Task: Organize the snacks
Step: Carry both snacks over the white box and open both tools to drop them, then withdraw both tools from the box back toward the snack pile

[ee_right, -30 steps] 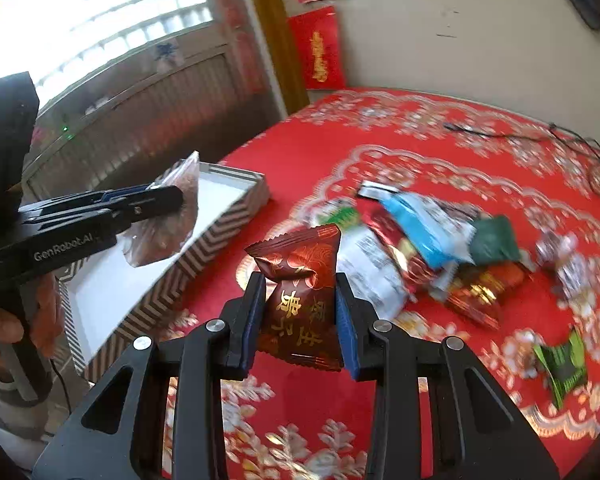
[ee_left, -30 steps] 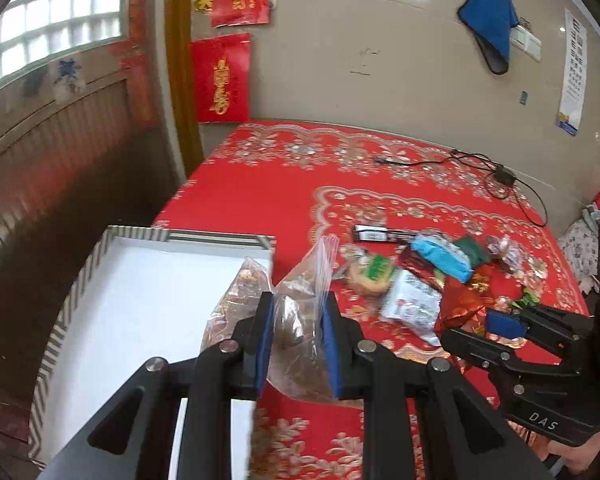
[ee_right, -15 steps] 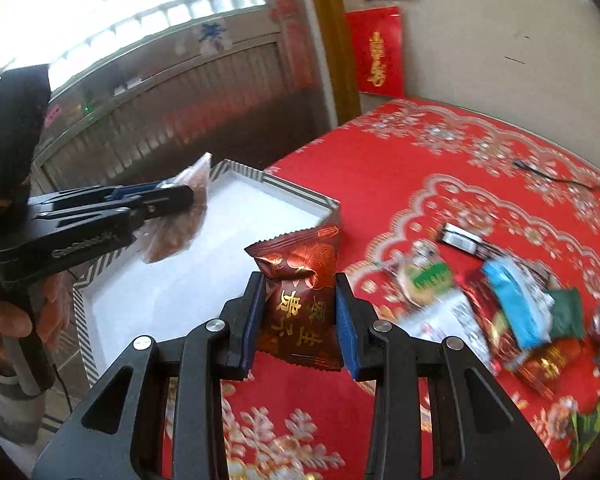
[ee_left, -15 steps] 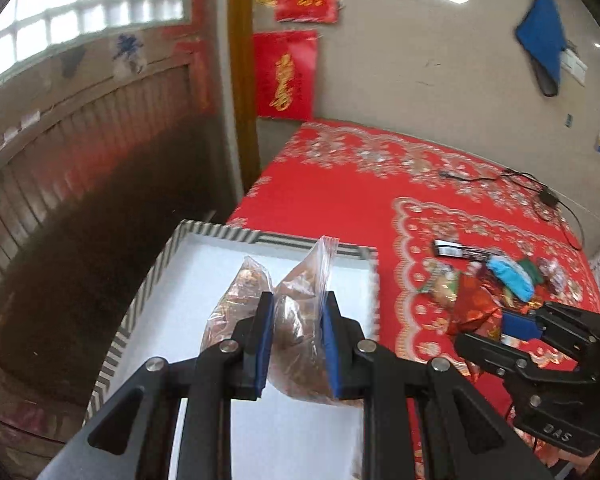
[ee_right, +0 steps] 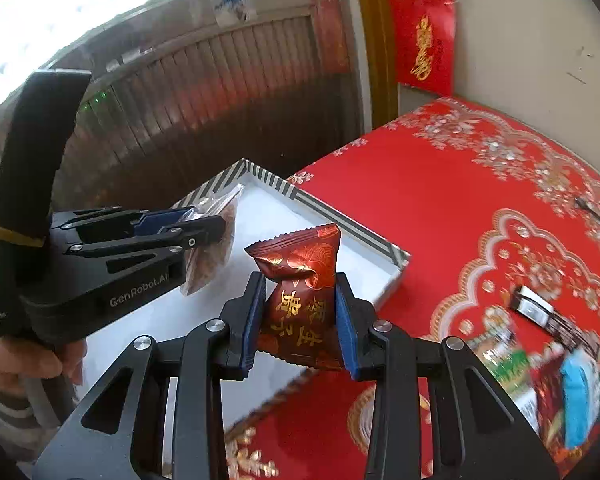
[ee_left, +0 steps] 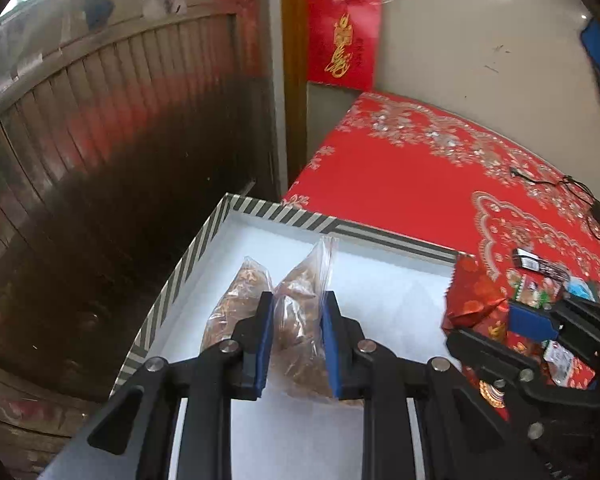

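My left gripper (ee_left: 296,308) is shut on a clear bag of brown snacks (ee_left: 300,320) and holds it over the white inside of a striped-rim box (ee_left: 260,210). From the right wrist view the left gripper (ee_right: 216,224) and its bag (ee_right: 216,256) hang above the box (ee_right: 352,228). My right gripper (ee_right: 300,292) is shut on a dark red packet with gold characters (ee_right: 300,280), above the box's near right edge. That packet (ee_left: 472,296) and the right gripper (ee_left: 512,324) show at the right of the left wrist view.
A pile of several snack packets (ee_right: 548,376) lies on the red patterned tablecloth (ee_right: 440,184) to the right of the box; it also shows in the left wrist view (ee_left: 540,284). A black cable (ee_left: 572,188) lies farther back. A dark wooden wall (ee_left: 100,140) stands left of the table.
Both grippers have swung left with their snacks, from over the cloth near the pile to over the box. Neither grip has changed.
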Demonstrator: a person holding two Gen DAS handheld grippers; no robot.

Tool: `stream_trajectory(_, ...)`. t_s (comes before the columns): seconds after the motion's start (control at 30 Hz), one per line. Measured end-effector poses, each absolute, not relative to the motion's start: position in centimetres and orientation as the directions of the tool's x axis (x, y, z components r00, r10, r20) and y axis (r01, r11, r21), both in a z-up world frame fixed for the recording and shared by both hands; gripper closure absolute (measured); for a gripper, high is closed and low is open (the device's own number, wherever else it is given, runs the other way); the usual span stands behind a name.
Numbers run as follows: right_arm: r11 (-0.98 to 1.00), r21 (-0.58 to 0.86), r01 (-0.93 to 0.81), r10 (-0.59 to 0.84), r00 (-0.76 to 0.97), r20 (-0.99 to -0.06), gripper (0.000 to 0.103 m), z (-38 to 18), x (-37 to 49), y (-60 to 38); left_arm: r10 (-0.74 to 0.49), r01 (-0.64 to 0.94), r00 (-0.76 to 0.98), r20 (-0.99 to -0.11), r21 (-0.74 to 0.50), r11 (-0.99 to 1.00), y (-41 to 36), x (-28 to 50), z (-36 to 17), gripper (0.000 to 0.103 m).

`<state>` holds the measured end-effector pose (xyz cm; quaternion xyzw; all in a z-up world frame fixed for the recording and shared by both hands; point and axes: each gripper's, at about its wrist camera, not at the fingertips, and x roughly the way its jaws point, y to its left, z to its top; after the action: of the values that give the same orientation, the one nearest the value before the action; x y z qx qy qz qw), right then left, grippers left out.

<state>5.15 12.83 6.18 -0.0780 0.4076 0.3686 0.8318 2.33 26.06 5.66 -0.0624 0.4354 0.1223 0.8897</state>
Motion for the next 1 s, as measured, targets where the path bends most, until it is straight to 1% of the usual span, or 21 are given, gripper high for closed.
stream_trajectory(0.23, 0.719, 0.162, -0.675, 0.516, 0.363, -0.776, 0.070, 3.7, 7.0, 14.5, 0.166, -0.290, 0.553, -0.816, -0.002, 0.957, 26.5, 3.1, 4.0, 0.078)
stream_trajectory(0.4, 0.721, 0.164, -0.673, 0.513, 0.360, -0.780, 0.070, 3.5, 7.3, 14.6, 0.182, -0.311, 0.549, -0.816, 0.002, 0.950, 26.7, 3.1, 3.9, 0.071)
stream_trajectory(0.43, 0.723, 0.167, -0.671, 0.516, 0.362, -0.776, 0.070, 3.6, 7.2, 14.4, 0.183, -0.318, 0.546, -0.818, 0.000, 0.948, 26.8, 3.3, 3.8, 0.067)
stream_trajectory(0.47, 0.722, 0.173, -0.670, 0.520, 0.361, -0.774, 0.070, 3.6, 7.2, 14.3, 0.189, -0.327, 0.544, -0.818, 0.001, 0.945, 26.9, 3.3, 3.8, 0.059)
stream_trajectory(0.5, 0.722, 0.172, -0.670, 0.519, 0.360, -0.775, 0.070, 3.6, 7.2, 14.3, 0.194, -0.333, 0.542, -0.817, 0.003, 0.943, 27.0, 3.2, 3.8, 0.054)
stream_trajectory(0.57, 0.720, 0.168, -0.674, 0.516, 0.358, -0.778, 0.070, 3.6, 7.0, 14.3, 0.200, -0.341, 0.541, -0.817, 0.004, 0.940, 27.1, 3.1, 3.7, 0.035)
stream_trajectory(0.67, 0.711, 0.175, -0.681, 0.530, 0.357, -0.769, 0.070, 3.9, 6.4, 14.0, 0.223, -0.353, 0.544, -0.809, 0.020, 0.936, 27.1, 2.9, 3.9, 0.024)
stream_trajectory(0.73, 0.707, 0.182, -0.683, 0.542, 0.358, -0.760, 0.069, 4.3, 5.9, 13.8, 0.233, -0.357, 0.545, -0.806, 0.028, 0.934, 27.1, 2.7, 4.1, 0.021)
stream_trajectory(1.0, 0.713, 0.200, -0.672, 0.557, 0.369, -0.744, 0.069, 5.5, 4.4, 12.2, 0.265, -0.347, 0.578, -0.772, 0.062, 0.936, 25.7, 1.1, 5.5, 0.015)
